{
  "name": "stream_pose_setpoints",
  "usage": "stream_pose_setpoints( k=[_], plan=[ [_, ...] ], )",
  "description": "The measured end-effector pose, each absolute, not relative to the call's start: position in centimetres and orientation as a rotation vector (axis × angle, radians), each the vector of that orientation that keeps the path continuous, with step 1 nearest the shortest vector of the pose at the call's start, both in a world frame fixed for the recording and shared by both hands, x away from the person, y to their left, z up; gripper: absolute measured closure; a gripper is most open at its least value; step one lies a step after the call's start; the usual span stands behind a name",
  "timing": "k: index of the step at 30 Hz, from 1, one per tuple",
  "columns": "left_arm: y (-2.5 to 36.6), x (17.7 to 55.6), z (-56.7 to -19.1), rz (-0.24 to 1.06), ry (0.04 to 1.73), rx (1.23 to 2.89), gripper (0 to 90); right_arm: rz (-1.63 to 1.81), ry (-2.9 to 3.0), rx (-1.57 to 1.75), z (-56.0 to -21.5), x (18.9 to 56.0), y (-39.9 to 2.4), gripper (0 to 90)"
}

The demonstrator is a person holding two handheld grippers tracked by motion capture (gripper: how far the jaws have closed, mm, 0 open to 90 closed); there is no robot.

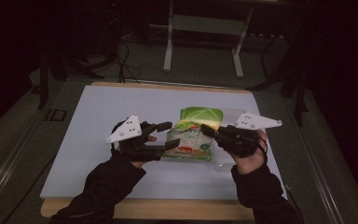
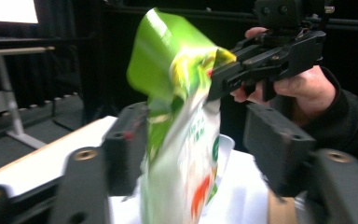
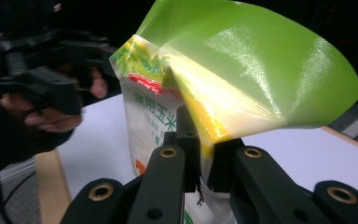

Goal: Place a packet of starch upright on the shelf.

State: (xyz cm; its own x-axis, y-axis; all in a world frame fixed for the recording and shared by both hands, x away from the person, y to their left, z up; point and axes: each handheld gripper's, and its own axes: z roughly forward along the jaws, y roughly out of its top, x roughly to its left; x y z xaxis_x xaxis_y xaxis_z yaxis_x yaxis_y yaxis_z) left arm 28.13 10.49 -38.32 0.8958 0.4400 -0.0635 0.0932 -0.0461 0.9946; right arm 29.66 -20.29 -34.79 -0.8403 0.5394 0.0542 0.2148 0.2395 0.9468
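A green and white food bag (image 1: 191, 135) with red print stands upright over the middle of the white table (image 1: 121, 107). My right gripper (image 1: 205, 130) comes in from the right and is shut on the bag's upper edge (image 3: 242, 65); its jaws (image 3: 205, 135) pinch the film, and the green top flap folds over above them. My left gripper (image 1: 173, 134) reaches in from the left, open. In the left gripper view the bag (image 2: 186, 140) hangs between the jaws of my left gripper (image 2: 196, 116), with a gap beside the right one. The right gripper (image 2: 219, 79) shows above there.
The table's wooden front edge (image 1: 168, 209) runs along the person's side. Behind the table stands a grey metal frame on legs (image 1: 203, 23), and cables (image 1: 126, 63) lie on the dark floor. Dark surroundings close in on both sides.
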Motion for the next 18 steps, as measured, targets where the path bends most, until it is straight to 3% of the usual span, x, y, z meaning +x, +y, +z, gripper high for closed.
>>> stream_pose_setpoints(
  k=[3, 5, 7, 18],
  plan=[
    [10.9, 28.3, -38.9, 0.289, 0.474, 1.610, 15.8, 1.638, 2.172, 0.755, -34.1, 30.5, -22.1, 85.8],
    [11.1, 28.6, -39.5, 0.295, 0.524, 1.638, 12.6, 1.635, 2.156, 0.770, -33.9, 30.7, -22.5, 85.8],
    [11.3, 28.8, -40.3, 0.293, 0.562, 1.671, 1.8, 1.623, 2.129, 0.791, -33.6, 31.2, -23.4, 85.8],
    [14.4, 28.9, -45.4, 0.258, 0.704, 1.797, 1.0, 1.533, 2.021, 0.927, -33.1, 35.1, -28.1, 85.8]
  ],
)
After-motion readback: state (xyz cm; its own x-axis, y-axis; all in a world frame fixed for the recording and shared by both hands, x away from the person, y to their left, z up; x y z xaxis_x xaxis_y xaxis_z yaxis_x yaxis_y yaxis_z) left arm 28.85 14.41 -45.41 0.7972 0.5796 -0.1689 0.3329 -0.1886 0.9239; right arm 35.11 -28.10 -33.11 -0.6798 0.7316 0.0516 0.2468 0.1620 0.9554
